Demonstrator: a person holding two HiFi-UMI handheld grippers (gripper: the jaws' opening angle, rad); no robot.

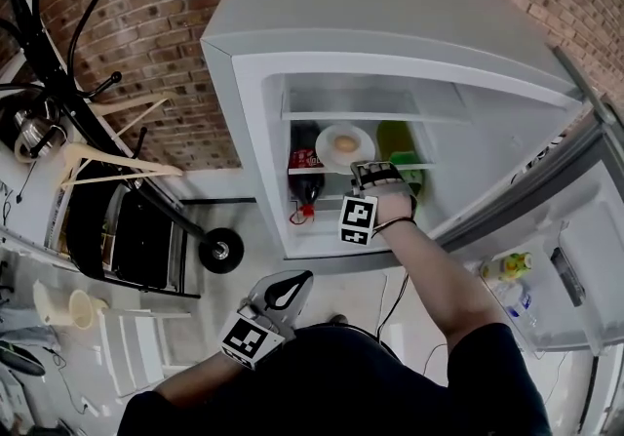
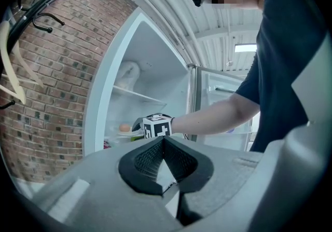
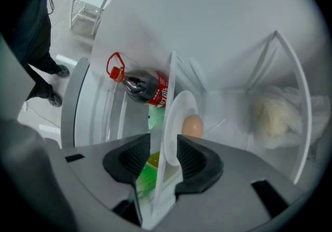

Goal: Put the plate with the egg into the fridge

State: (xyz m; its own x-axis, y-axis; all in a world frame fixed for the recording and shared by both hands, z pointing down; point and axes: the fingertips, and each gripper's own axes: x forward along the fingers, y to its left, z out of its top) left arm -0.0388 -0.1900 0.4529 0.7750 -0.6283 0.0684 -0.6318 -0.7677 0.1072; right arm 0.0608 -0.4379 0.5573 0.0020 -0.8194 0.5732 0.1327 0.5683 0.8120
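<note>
The jaws of my right gripper (image 3: 163, 142) stand apart around the rim of the plate (image 3: 179, 109), which sits with its egg (image 3: 192, 125) on the fridge shelf (image 1: 429, 167). I should back out level, clipping nothing; my left gripper (image 2: 163, 140) hangs closed, empty.

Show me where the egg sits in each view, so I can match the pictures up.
Head view: the egg is above centre, on a shelf inside the fridge.
Left gripper view: the egg is small, left of centre and a little below the middle.
Right gripper view: the egg is just right of and below centre.
Shared landmark: the white plate under it.
</note>
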